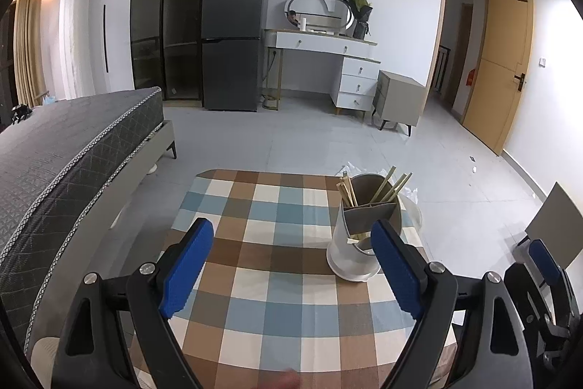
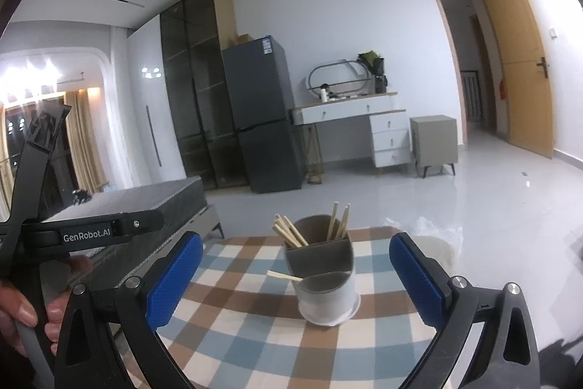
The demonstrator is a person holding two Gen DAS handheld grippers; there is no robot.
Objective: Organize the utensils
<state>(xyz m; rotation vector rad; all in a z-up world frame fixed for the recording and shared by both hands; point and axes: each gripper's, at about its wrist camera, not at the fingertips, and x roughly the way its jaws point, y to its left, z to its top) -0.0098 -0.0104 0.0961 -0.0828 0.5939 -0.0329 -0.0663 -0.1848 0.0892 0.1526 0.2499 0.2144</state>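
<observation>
Holder [image 2: 322,274] stood on the checked table [image 2: 255,334], chopsticks [image 2: 288,232] in its rear compartments, one stick [image 2: 284,276] across the front cup. Left gripper [image 1: 291,265] and right gripper [image 2: 295,279] hovered level, jaws spread, empty.

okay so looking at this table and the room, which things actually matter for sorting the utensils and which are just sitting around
For the job:
- utensil holder on the checkered table
- chopsticks standing in its back compartments
- single chopstick lying across the front one
- left gripper and right gripper, both open

Just lying about:
- fridge
- bed
- dressing table
- nightstand
</observation>
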